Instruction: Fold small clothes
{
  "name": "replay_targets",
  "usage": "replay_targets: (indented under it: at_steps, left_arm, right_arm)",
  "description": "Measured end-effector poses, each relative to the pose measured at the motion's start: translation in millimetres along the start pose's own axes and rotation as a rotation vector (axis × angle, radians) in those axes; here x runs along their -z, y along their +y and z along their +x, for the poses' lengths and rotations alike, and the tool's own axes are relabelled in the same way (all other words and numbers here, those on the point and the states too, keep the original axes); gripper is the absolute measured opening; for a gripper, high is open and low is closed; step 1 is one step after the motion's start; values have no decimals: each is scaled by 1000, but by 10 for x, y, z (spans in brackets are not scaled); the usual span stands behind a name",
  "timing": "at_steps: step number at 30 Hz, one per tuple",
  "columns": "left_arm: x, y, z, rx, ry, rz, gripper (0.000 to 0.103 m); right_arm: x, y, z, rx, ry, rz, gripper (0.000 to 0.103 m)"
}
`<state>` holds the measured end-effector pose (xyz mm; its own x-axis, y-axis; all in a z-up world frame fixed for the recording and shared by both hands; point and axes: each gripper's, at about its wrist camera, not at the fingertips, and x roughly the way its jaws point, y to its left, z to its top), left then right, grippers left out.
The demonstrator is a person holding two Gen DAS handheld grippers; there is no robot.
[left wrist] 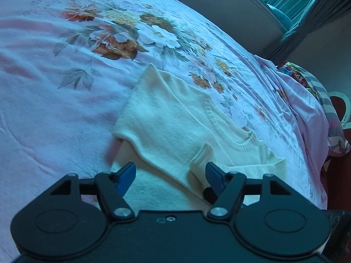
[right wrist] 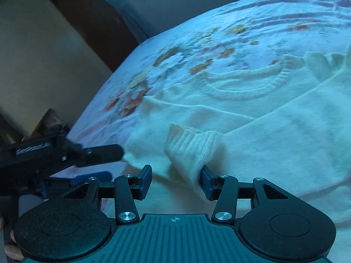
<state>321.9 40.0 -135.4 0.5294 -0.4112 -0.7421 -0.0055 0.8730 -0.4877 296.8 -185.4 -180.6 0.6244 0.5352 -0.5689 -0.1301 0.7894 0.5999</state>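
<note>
Bedsheet [left wrist: 54,109] open left of sweater [left wrist: 171,118].

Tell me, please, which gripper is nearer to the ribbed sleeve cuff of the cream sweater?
Right. The right gripper has the cuff of the sweater lying between its open fingers, while the left gripper sits off to its left, beside the sweater's edge.

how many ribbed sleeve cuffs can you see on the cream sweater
2. One ribbed cuff lies on the cream knit sweater just ahead of the open right gripper; the other sits near the open left gripper, by the ribbed neckline.
</note>
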Motion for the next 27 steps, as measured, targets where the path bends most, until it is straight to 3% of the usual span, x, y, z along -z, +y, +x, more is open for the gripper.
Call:
replay_targets:
  at_steps: [3,5,9,14,19,21,22,27]
  left_arm:
    - [9,83,20,25,19,-20,75]
    - [51,118,64,48,51,-37,76]
    - [206,182,164,87,115,-66,75]
    - [353,126,277,143,143,-75,46]
    - [464,38,414,160,128,-70,43]
    - [489,7,429,131,95,-53,12]
    - [488,9,412,121,85,-57,3]
    - [356,96,2,135,-55,-54,3]
  right_arm:
    - [202,294,47,-74,65,-135,48]
    - [336,377,22,-56,72,-195,49]
    - [435,309,-192,-9,25,-177,49]
    - [492,137,-465,54,-17,-144,49]
    - [523,-22,-704,89,-60,-101,49]
    - [535,-65,-761,116,-73,-100,49]
    - [533,-86,-778,137,-80,-103,49]
    - [406,-223,-974,242,-162,-125,49]
